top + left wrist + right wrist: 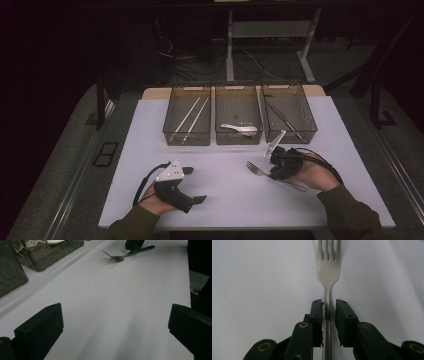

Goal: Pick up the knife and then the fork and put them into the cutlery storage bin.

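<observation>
My right hand-held gripper (pixel 329 305) has its jaws nearly closed around the handle of the slim silver metal fork (pixel 328 267), which lies flat on the white table (pixel 225 195) before the grey mesh bins. My left hand-held gripper (pixel 196 184) rests wide open, holding nothing.

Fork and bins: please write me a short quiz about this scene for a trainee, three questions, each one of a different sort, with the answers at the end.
1. True or false: the fork lies inside one of the bins.
2. What lies in the middle bin? A) a pair of chopsticks B) a white spoon C) a knife
3. Which gripper has the fork's handle between its jaws?

Key
1. False: it lies on the white table, in front of the bins.
2. B: the white spoon.
3. The right gripper.
</observation>
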`<state>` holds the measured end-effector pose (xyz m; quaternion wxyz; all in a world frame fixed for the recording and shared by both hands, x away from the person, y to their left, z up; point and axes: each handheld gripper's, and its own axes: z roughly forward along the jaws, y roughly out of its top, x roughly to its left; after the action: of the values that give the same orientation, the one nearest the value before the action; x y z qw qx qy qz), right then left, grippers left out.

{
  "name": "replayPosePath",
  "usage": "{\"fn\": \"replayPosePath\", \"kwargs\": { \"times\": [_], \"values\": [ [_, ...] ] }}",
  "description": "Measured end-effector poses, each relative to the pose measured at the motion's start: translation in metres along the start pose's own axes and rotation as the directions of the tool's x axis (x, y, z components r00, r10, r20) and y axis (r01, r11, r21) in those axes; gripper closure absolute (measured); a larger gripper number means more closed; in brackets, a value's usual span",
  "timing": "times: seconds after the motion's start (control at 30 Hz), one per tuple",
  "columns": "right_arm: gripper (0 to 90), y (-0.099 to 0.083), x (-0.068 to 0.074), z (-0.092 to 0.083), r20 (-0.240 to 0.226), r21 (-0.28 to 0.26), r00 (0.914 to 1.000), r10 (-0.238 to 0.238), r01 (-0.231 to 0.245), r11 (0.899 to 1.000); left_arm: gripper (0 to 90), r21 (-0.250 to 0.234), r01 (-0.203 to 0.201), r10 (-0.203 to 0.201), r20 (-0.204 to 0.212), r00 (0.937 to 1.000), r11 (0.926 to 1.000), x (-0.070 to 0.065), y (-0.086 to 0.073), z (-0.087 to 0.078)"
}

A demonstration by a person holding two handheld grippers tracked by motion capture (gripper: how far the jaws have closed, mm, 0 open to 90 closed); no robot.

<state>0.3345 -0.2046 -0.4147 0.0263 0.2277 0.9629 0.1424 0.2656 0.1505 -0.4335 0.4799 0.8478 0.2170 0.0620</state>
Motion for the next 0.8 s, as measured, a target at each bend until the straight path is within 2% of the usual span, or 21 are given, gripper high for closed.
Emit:
{"fn": "replayPosePath", "kwargs": {
  "times": [0.17,0.2,0.37,0.47,0.67,0.8],
  "values": [
    [78.5,0.0045,0.002,0.0061,0.007,0.053,0.9998,-0.019,0.019,0.998,0.0,0.001,-0.003,0.003,0.0,1.0,1.0,0.0002,0.0002,0.0001],
    [78.7,0.0054,0.0032,0.0065,0.001,0.057,1.0,-0.009,0.009,0.998,0.0,0.002,-0.004,0.004,0.001,1.0,1.0,0.0002,0.0002,0.0002],
    [83.5,0.0089,0.0035,0.0073,0.013,0.088,0.9992,-0.038,0.036,0.995,0.0,0.005,-0.003,0.003,0.001,1.0,1.0,0.0003,0.0002,0.0006],
    [84.6,0.0104,0.0032,0.0076,0.021,0.1,0.9991,-0.038,0.036,0.994,0.0,0.004,-0.004,0.004,0.001,1.0,1.0,0.0,0.0003,0.0005],
    [85.0,0.0097,0.0014,0.0062,0.008,0.092,0.9999,-0.011,0.01,0.996,0.0,0.003,-0.004,0.004,0.001,1.0,1.0,-0.0002,0.0002,0.0003],
    [85.1,0.0064,-0.0031,-0.0005,0.017,0.046,0.9998,0.008,-0.009,0.999,0.0,0.003,-0.004,0.004,0.001,1.0,1.0,0.0,0.0002,0.0002]
  ]
}}
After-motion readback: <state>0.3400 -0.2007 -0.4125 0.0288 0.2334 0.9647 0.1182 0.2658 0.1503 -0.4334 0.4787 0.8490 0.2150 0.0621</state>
